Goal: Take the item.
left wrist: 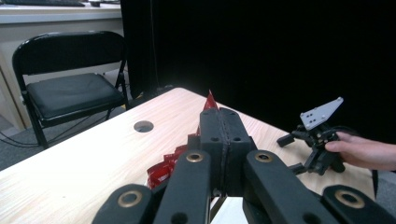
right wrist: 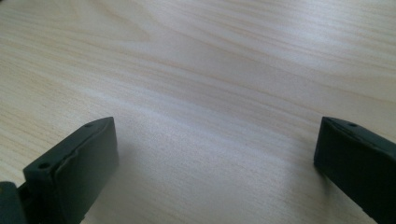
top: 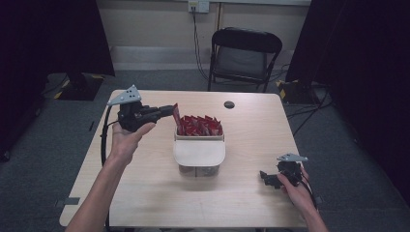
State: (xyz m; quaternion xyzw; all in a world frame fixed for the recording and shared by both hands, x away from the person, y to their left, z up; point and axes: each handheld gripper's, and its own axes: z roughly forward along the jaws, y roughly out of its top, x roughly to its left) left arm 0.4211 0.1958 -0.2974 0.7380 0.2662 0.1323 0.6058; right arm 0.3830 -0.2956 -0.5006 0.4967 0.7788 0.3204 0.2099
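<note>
A pale box (top: 199,155) stands at the middle of the table, and its far half holds several red packets (top: 199,125). My left gripper (top: 170,110) hovers just left of the box's far end, shut on one red packet (top: 176,116) that stands upright between the jaws. In the left gripper view the jaws (left wrist: 219,116) are pressed together, with the packet's red tip (left wrist: 210,100) poking up above them and more red packets (left wrist: 166,168) below. My right gripper (top: 267,178) rests low at the table's near right, open, over bare wood (right wrist: 215,154).
The light wooden table (top: 145,193) has a round cable hole (top: 229,104) near its far edge. A black folding chair (top: 244,53) stands behind the table. Dark curtains hang at both sides. The right gripper (left wrist: 290,154) and its hand are seen across the table.
</note>
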